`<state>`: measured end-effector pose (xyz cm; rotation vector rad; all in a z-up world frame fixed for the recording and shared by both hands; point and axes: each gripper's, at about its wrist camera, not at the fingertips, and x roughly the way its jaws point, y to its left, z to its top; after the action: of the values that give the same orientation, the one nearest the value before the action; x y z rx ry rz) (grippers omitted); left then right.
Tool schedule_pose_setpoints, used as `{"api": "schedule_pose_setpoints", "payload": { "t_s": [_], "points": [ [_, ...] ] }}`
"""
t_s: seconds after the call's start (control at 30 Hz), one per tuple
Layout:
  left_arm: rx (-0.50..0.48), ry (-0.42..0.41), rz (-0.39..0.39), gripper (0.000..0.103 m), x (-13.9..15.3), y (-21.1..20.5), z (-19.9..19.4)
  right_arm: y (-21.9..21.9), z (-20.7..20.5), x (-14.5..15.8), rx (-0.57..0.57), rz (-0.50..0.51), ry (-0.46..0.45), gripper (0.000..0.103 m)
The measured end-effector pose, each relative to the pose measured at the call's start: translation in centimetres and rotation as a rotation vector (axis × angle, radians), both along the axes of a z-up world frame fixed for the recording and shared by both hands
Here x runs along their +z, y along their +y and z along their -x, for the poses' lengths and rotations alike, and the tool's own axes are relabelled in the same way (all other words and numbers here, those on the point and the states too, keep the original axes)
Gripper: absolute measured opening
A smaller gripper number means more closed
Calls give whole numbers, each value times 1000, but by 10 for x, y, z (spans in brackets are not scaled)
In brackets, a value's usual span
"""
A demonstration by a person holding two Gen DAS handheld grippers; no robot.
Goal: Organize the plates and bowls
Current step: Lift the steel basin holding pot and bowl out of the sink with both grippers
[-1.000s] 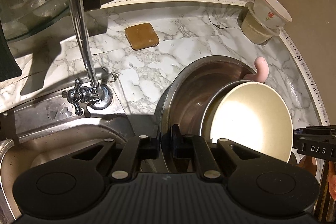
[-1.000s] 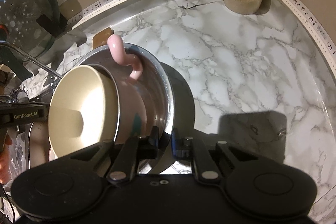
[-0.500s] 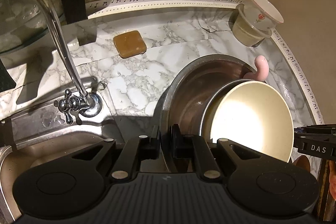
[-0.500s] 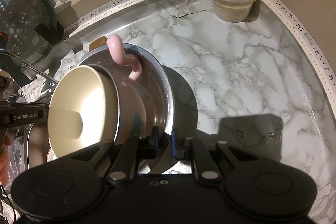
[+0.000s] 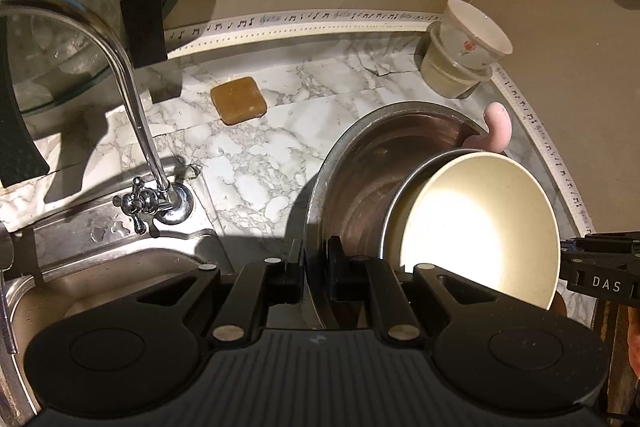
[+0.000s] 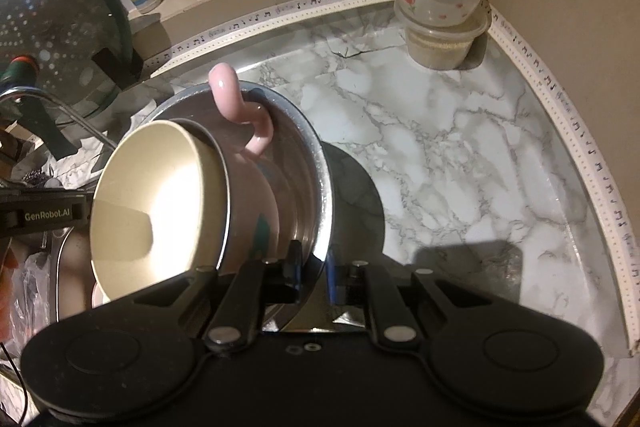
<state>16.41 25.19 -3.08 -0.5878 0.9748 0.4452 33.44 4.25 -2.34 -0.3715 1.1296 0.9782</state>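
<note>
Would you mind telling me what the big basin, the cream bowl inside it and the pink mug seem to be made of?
The basin looks like stainless steel: grey, shiny, mirror-like rim. The cream bowl has a matte, even surface, so probably melamine or bamboo fibre, though glazed ceramic is possible. The pink mug looks like glazed ceramic, with glossy highlights on its handle.

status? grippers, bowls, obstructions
Left gripper and right gripper both shut on steel bowl rim. Cream bowl and pink mug nested inside. Faucet nearby, clear.
</note>
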Motion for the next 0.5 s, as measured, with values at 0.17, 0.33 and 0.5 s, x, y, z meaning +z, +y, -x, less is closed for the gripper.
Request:
{"api": "schedule_pose_setpoints", "payload": {
  "t_s": [0.17, 0.33, 0.5],
  "points": [
    [-9, -11, -4, 9, 13, -12, 6, -13, 6, 13, 8, -7, -18, 13],
    [-20, -20, -4, 9, 26, -26, 10, -28, 14, 26, 6, -8, -40, 13],
    [-42, -24, -3, 10, 37, -41, 12, -46, 19, 37, 0, -9, -51, 13]
  ]
}}
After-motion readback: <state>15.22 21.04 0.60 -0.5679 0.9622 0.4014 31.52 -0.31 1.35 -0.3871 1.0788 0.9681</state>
